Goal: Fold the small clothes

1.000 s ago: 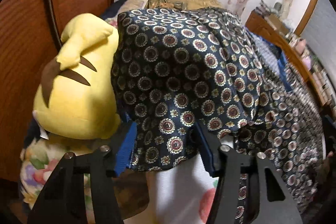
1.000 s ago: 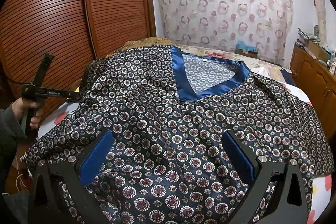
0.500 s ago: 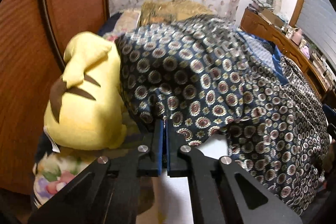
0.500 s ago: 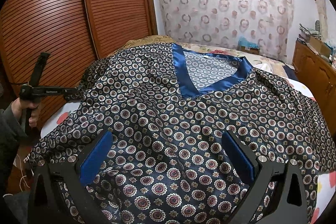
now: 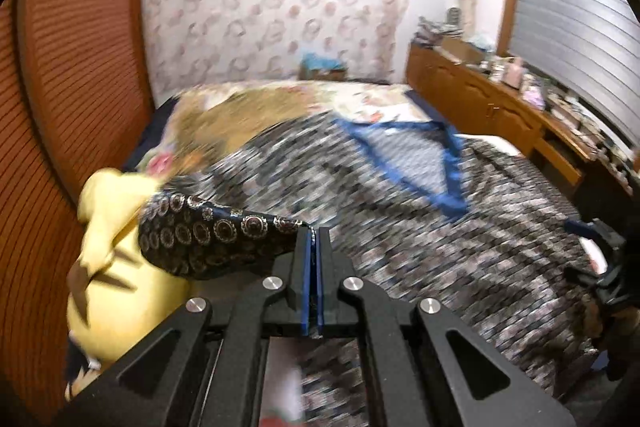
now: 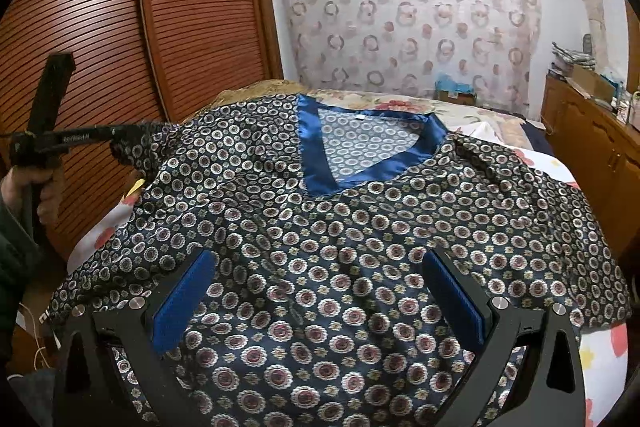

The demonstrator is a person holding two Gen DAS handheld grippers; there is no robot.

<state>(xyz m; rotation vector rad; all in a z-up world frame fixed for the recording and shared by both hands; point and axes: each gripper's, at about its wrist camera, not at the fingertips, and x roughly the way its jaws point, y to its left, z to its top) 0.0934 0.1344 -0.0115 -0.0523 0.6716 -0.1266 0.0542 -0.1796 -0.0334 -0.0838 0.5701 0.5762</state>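
Shirt (image 6: 320,247) flat on bed (image 6: 560,163), collar pointing away; left gripper (image 5: 313,233) fingers pinching sleeve (image 5: 208,239); right gripper (image 6: 320,291) fingers spread

Black hand-held gripper (image 6: 320,303) — blue pads (image 6: 182,303), silver screws (image 6: 137,303) — and a dark sleeve (image 6: 14,267).
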